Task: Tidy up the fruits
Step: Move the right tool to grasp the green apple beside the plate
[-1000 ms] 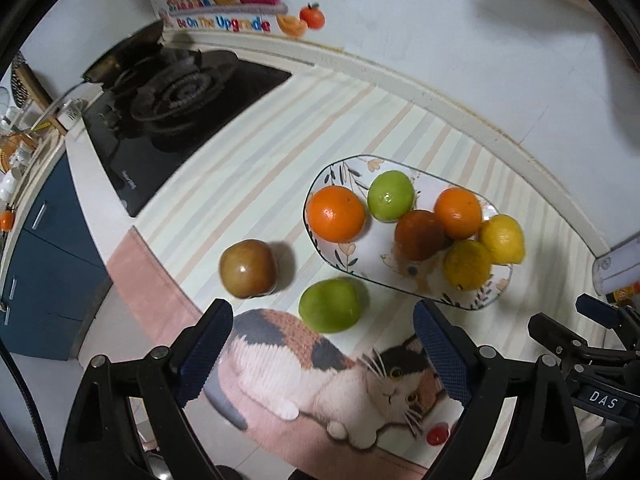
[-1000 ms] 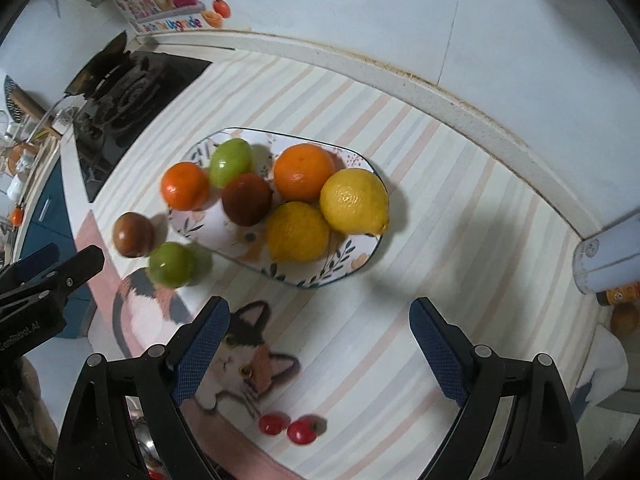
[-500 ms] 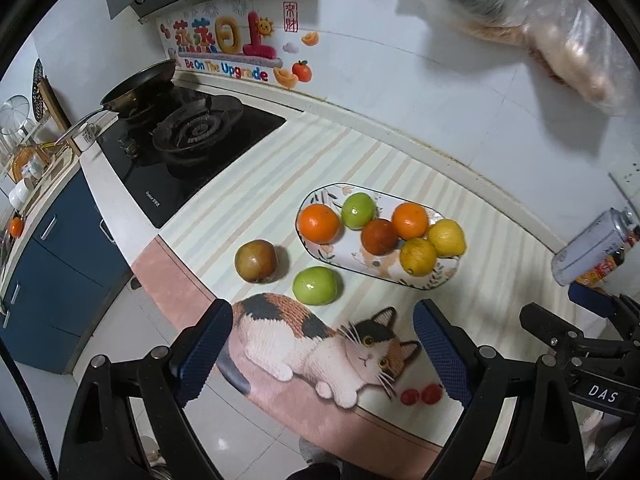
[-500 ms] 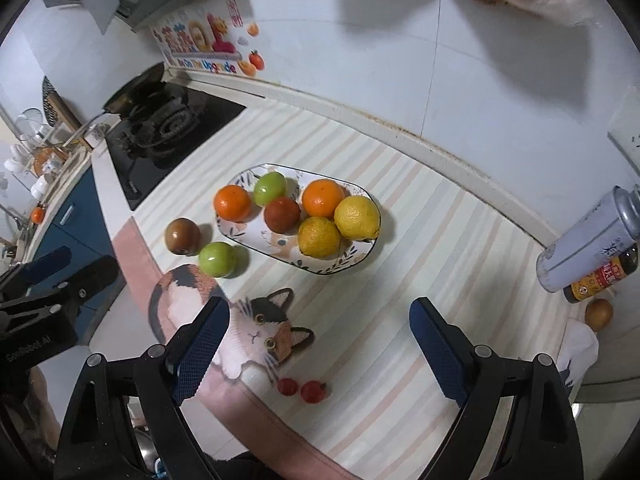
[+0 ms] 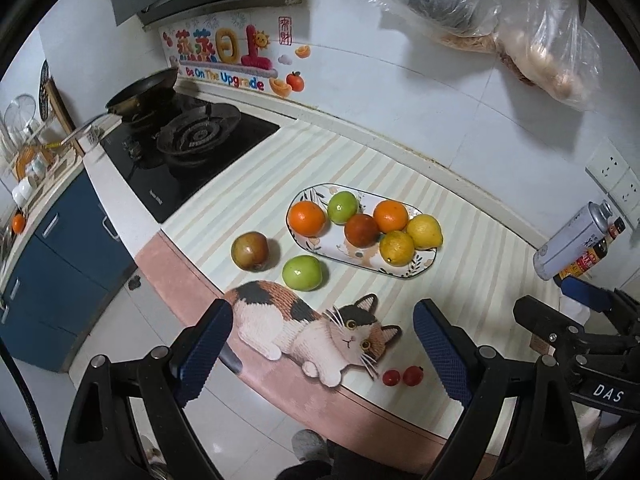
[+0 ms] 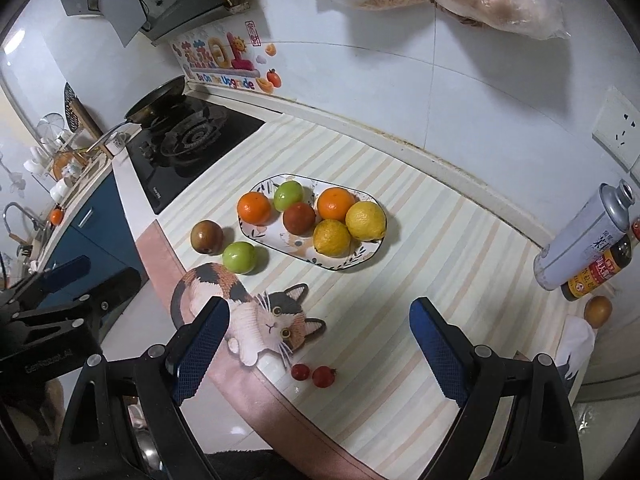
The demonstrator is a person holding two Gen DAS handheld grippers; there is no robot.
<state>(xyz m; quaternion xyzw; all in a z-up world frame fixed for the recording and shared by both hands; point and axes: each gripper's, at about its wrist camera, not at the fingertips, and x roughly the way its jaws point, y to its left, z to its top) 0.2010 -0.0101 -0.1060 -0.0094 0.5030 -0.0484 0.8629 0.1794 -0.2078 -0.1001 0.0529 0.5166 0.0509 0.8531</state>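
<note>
Six round, glossy fruits crowd an oval patterned plate (image 5: 416, 271) on a striped mat (image 5: 472, 264); a green apple (image 5: 301, 273) and a brown fruit (image 5: 250, 250) sit beside it. Left gripper (image 5: 323, 344) and right gripper (image 6: 319, 343) hover wide apart, empty.

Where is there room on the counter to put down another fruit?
Bare striped mat lies between the plate and the spray can, and behind the plate toward the wall. It is crowded left of the plate, by the green apple and brown fruit.
</note>
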